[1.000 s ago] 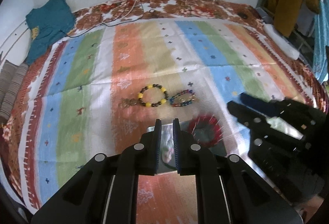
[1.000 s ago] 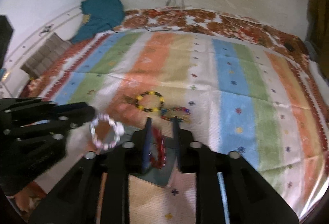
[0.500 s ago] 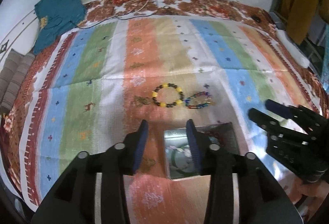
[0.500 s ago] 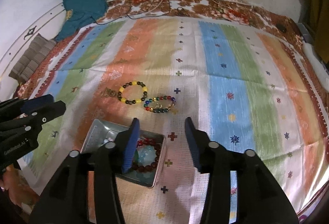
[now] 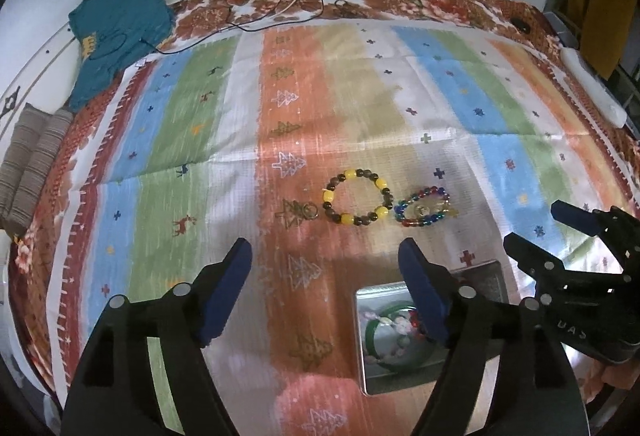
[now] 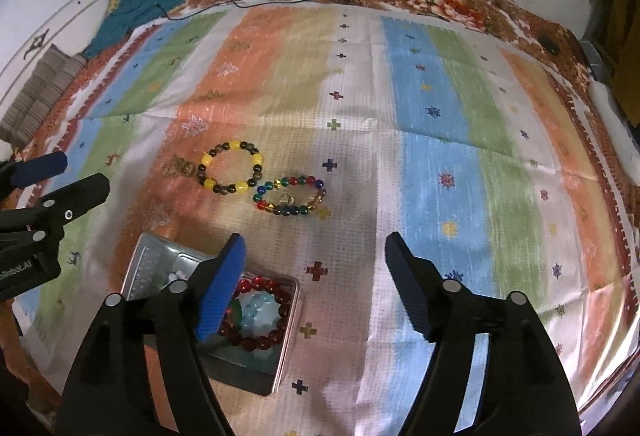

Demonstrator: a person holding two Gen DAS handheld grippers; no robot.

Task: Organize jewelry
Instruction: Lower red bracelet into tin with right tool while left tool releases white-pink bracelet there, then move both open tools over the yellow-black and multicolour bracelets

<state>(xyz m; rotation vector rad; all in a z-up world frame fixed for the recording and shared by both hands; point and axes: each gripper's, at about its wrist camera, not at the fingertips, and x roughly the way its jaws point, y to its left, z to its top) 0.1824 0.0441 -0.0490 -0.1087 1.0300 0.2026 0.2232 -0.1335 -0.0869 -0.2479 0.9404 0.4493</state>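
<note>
One printed word [image 6: 16, 268], partly legible, "nRobot.AI"

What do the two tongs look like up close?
Both are alike. The left tongs and the right tongs each have a matte black plastic frame with open cutouts and round silver screw heads. Each finger carries a flat blue ribbed pad. White lettering marks the left one's side.
</note>
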